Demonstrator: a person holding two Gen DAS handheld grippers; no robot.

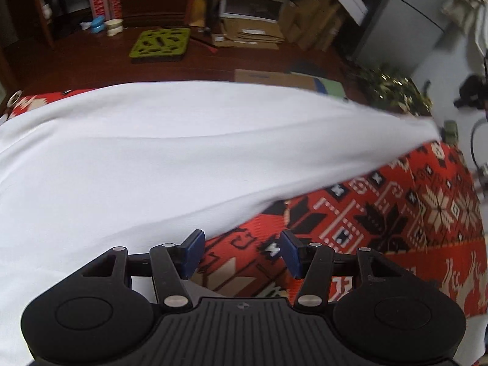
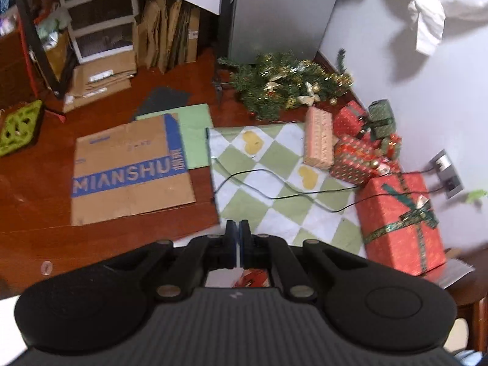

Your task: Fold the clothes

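A white garment (image 1: 152, 158) lies spread over a table covered with a red patterned cloth (image 1: 396, 213). Its right side is lifted and drawn taut to a point at the far right. My left gripper (image 1: 242, 238) hovers open over the red cloth, just off the garment's near edge, with its left blue pad (image 1: 192, 253) beside the white fabric and nothing between the pads. In the right wrist view my right gripper (image 2: 238, 228) is shut, with a thin white strip of the garment (image 2: 221, 277) pinched between its pads, out over the floor.
Beyond the table, on the brown floor, lie a flattened cardboard box (image 2: 128, 170), a green checked mat (image 2: 274, 183) with a black cable across it, wrapped gift boxes (image 2: 399, 219), a green garland (image 2: 286, 85) and a lime-green tray (image 1: 160, 44). Shelves and stacked cartons line the back.
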